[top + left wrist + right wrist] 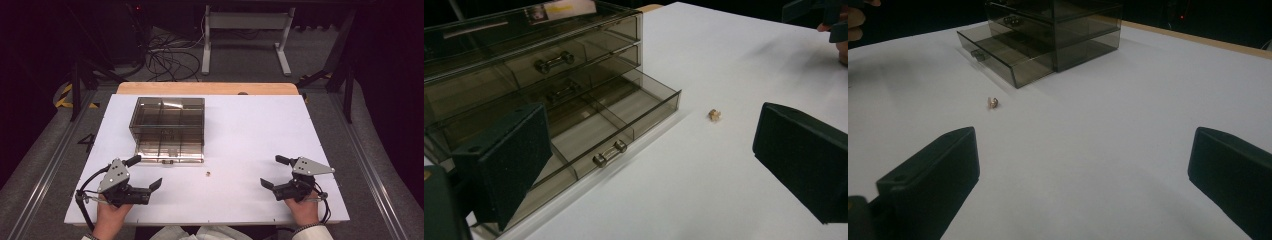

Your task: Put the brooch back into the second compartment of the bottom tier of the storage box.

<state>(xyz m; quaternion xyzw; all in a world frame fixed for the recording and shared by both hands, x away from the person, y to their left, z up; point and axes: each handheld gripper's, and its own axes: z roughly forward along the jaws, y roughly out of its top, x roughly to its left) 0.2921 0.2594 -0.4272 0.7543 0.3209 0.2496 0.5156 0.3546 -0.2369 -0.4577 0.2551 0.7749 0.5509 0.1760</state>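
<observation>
Both my left tool (148,174) and right tool (270,172) rest jaws apart; small brass piece (208,174) lies bare on the desk (260,125), at 5 o'clock of the open bottom drawer (170,156); likely pick: approach low, close gently, centred.

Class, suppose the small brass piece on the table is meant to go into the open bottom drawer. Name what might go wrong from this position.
1. The brass piece is tiny beside the wide jaws of the left gripper and right gripper; a pinch may slip or flick it away.
2. It could roll across the smooth white table.
3. The bottom drawer is only partly open and divided, so a drop may miss.
</observation>
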